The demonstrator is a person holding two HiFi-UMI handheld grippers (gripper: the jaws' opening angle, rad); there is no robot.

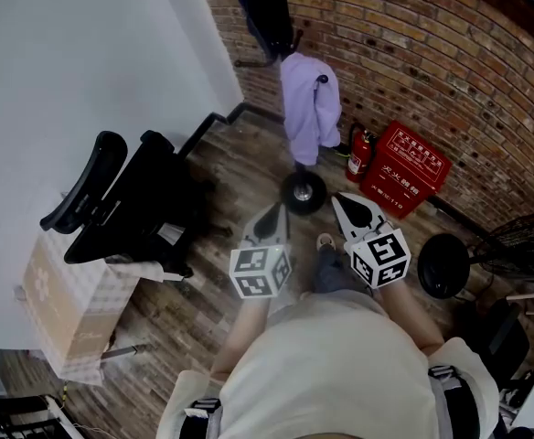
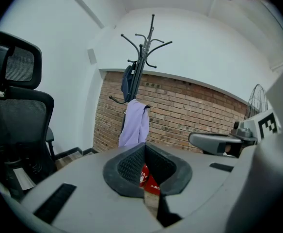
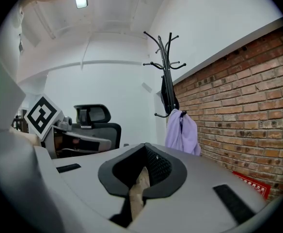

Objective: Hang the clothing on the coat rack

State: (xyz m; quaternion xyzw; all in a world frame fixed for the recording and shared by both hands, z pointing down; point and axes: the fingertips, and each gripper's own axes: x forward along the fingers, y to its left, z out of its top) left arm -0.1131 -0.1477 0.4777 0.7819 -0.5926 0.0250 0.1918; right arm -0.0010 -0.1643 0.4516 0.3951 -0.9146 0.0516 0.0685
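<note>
You are holding the left gripper [image 1: 272,216] and right gripper [image 1: 358,210] in front of the tall black metal coat rack [image 2: 140,62], both with jaws pressed together, gripping nothing. The lilac fabric garment [image 1: 308,108] is hanging from its lower hook.

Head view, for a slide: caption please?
Lilac garment hangs on coat rack by brick wall; left gripper and right gripper shut, empty.

Bright, even light from a ceiling lamp [image 3: 81,1]; fisheye bend, dark corners.
</note>
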